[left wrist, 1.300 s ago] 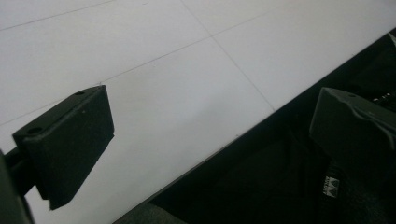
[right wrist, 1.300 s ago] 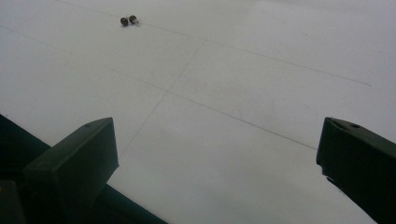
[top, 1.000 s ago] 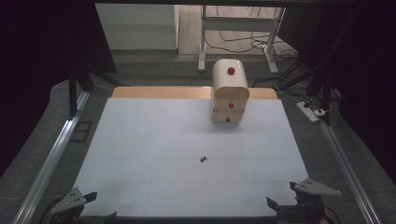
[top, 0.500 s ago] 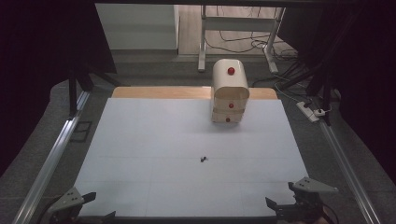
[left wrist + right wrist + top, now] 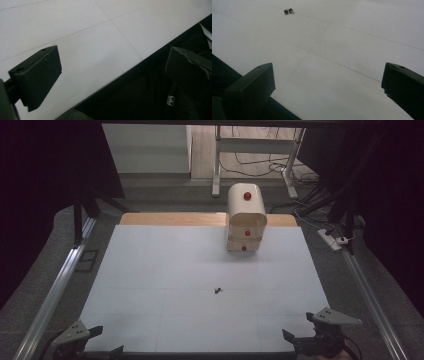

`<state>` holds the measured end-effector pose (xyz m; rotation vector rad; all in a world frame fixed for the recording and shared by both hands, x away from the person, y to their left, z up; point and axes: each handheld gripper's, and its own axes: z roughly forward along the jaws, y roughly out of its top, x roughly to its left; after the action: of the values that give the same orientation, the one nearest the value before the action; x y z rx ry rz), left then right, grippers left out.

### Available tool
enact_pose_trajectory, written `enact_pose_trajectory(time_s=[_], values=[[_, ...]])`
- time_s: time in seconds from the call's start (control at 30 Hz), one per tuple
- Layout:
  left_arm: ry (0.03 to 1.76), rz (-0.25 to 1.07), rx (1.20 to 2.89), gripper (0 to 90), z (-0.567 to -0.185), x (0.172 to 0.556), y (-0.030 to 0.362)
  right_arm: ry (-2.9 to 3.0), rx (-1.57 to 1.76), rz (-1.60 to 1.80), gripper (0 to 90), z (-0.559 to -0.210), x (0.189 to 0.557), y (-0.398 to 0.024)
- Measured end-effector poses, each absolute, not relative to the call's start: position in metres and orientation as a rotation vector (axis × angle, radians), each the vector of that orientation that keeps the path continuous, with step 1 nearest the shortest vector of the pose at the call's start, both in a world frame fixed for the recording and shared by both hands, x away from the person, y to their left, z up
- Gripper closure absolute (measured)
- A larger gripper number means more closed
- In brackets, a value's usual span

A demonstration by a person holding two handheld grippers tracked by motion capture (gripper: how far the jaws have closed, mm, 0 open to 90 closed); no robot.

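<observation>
A small dark object (image 5: 218,290), like two tiny round beads joined together (image 5: 288,11), lies near the middle of the white table (image 5: 165,270). A cream mini drawer chest with red knobs (image 5: 246,218) stands at the far side, right of centre. My left gripper (image 5: 106,341) hovers open over the near left edge of the table, and its jaws (image 5: 115,57) hold nothing. My right gripper (image 5: 299,326) is open at the near right corner. Its jaws (image 5: 328,71) point across the table toward the small object, well short of it.
A wooden strip (image 5: 170,218) runs along the table's far edge. Metal rails (image 5: 55,290) flank both sides, and a power strip (image 5: 334,240) with cables lies on the floor at the right. The dark table edge (image 5: 120,82) drops away under my left gripper.
</observation>
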<state>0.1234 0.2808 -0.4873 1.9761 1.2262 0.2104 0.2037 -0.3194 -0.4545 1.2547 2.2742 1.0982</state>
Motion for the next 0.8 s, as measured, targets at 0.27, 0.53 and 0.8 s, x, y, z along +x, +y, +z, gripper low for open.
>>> enact_pose_trajectory(time_s=[0.27, 0.53, 0.8], values=[[1.226, 0.206, 1.978, 1.1, -0.487, 0.124, 0.281, 2.285, 1.212, 1.123, 0.0, -0.454, 0.204, -0.313], [1.228, 0.199, 1.98, 1.3, -0.488, 0.124, 0.281, 2.283, 1.174, 1.146, 0.0, -0.449, 0.207, -0.306], [1.232, 0.196, 1.979, 1.7, -0.488, 0.125, 0.281, 2.313, 1.151, 1.155, 0.0, -0.449, 0.211, -0.301]])
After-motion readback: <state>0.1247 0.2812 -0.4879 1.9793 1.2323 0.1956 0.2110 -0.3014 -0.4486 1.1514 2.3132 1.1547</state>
